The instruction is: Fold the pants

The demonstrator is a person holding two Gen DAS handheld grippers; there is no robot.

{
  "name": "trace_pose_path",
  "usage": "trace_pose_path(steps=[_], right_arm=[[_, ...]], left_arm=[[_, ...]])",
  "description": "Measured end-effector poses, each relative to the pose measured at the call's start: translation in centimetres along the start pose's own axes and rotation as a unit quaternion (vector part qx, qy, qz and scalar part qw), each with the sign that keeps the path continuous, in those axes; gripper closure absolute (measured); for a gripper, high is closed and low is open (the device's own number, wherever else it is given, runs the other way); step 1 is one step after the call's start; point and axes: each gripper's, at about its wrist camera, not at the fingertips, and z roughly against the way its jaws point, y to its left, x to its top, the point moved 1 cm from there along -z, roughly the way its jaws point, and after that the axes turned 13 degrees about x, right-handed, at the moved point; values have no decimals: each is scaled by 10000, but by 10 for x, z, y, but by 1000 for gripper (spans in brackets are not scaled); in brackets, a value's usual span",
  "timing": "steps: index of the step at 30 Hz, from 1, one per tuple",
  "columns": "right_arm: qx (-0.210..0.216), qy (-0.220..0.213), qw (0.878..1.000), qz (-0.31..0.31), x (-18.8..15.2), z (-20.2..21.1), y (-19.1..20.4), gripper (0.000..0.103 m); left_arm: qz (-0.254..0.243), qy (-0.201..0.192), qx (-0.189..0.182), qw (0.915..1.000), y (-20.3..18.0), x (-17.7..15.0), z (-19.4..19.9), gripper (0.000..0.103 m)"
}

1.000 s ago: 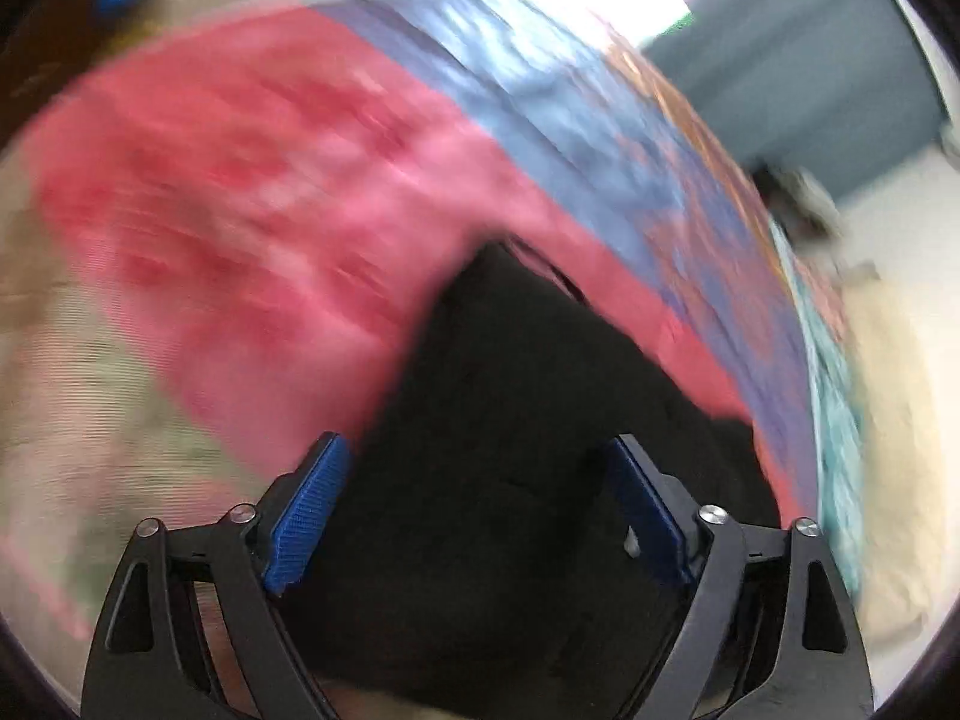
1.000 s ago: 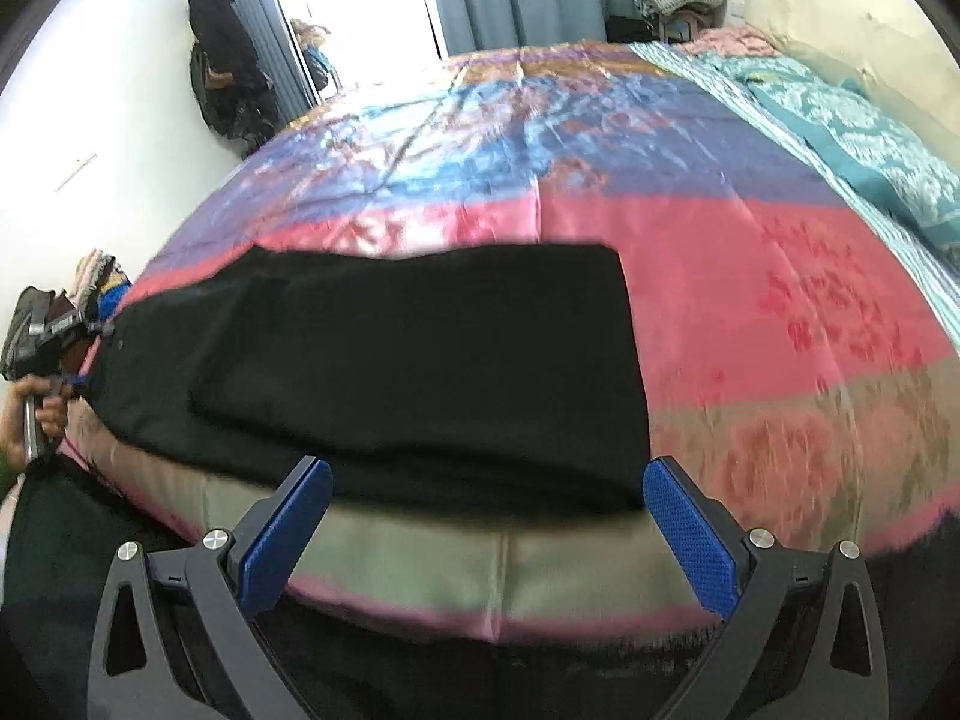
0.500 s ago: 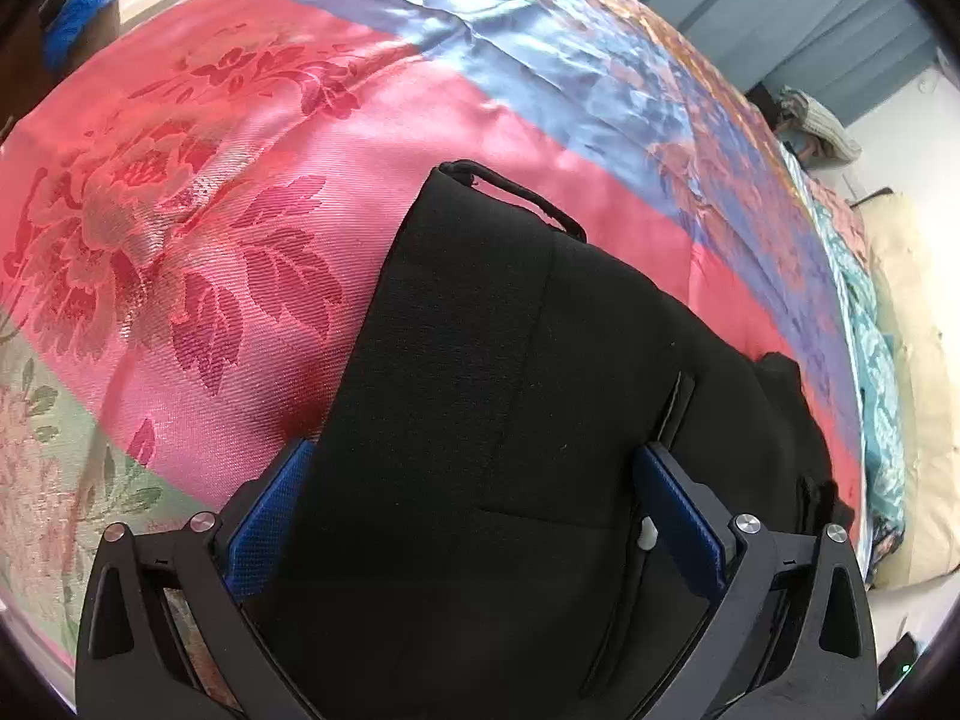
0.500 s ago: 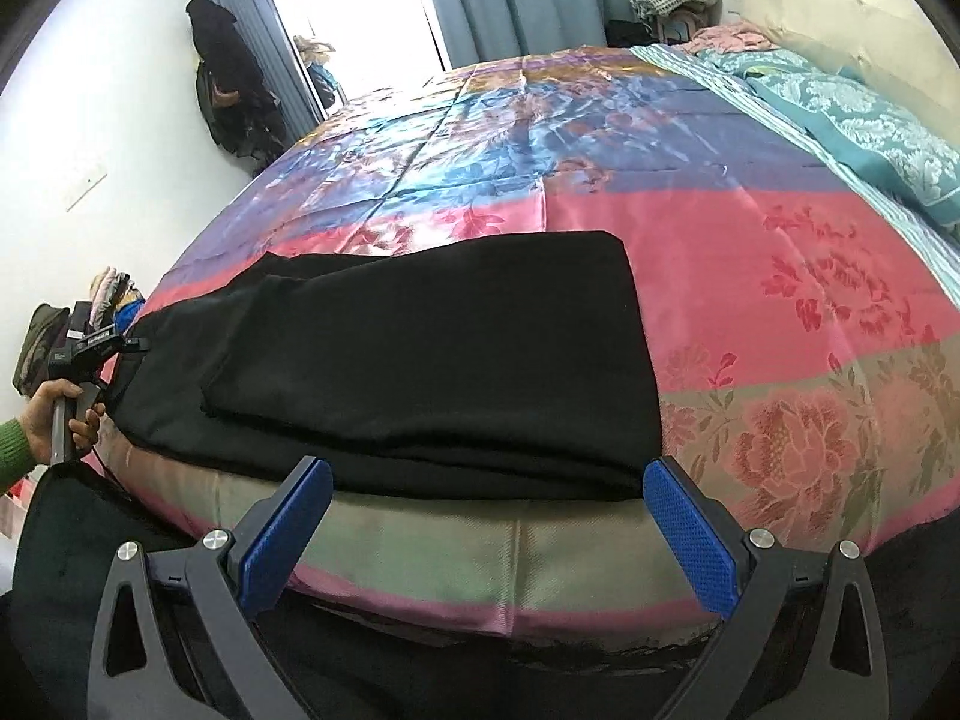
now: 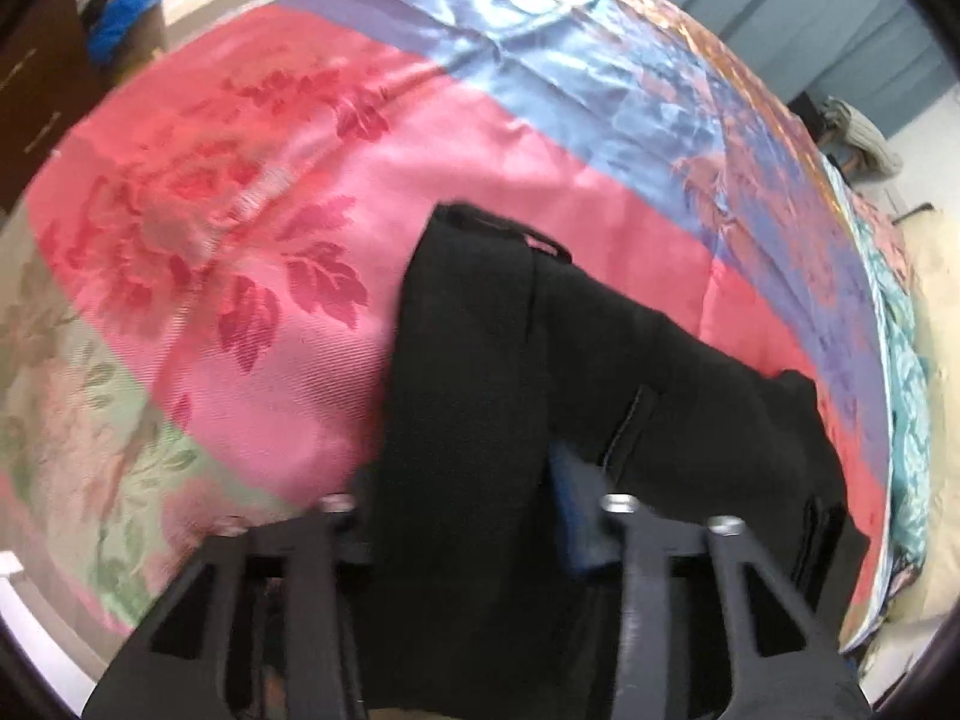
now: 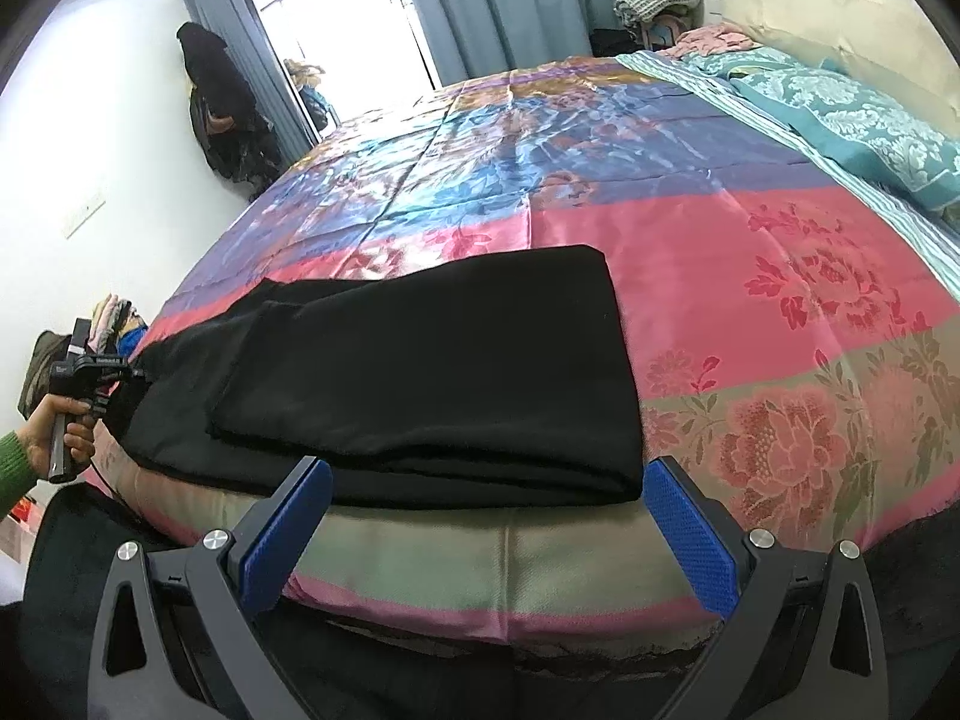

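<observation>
Now I am closing my left gripper (image 5: 462, 510) on what looks, through blur, like the waist end of the black fabric pants (image 6: 420, 372) lying folded lengthwise on the floral satin bedspread (image 6: 750, 252), while my right gripper (image 6: 480, 516) is hovering spread wide and empty beside their near edge.

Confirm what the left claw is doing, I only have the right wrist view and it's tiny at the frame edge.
Observer: The left claw is closing on the waist end of the black pants; fabric is bunched between its fingers.
Operator: Waistband flat there?
Observer: No. That end is humped up off the pink bedspread, with a belt loop sticking up at the top edge.
Operator: Anything past that end of the bed?
Observer: A dark wooden cabinet stands beside the bed, with a blue item next to it.
</observation>
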Motion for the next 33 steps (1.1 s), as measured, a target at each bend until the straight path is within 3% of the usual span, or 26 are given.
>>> trace_pose_path(steps=[1,6,10,14,16,20,22,24,26,29,31,33], right_arm=[[16,-34,10000,-13,1,1,-1,0],[118,-251,9996,-102,5,7,-5,0],[241,-466,9978,-396,7,14,-16,0],[296,-669,9938,-832,10,20,-35,0],[281,-766,9916,-1006,12,24,-43,0],[220,-942,9865,-1325,11,33,-59,0],[193,-1014,9837,-1476,9,38,-67,0],[160,-1088,9812,-1583,8,42,-72,0],[119,-1176,9788,-1675,6,48,-77,0],[46,-1350,9733,-1856,2,57,-85,0],[40,-1356,9727,-1883,2,58,-88,0],[112,-1241,9760,-1783,4,52,-84,0]], left_arm=[[184,-8,-112,9998,2,-1,8,82],[506,-237,-849,9948,-15,-4,70,86],[214,-357,-1688,9848,-73,-21,132,87],[-296,-406,-2105,9763,-154,-49,160,87],[-682,-470,-2207,9718,-204,-69,161,87],[-1757,-639,-1771,9663,-300,-125,128,80],[-2316,-45,-1986,9523,-344,-161,88,77],[-2738,530,-1626,9465,-372,-196,55,74],[-3014,500,-1423,9415,-382,-220,57,73],[-3130,-215,-1714,9339,-368,-231,96,55],[-2865,-788,-1711,9394,-338,-221,123,37],[-2438,-1223,-1596,9487,-300,-205,136,32]])
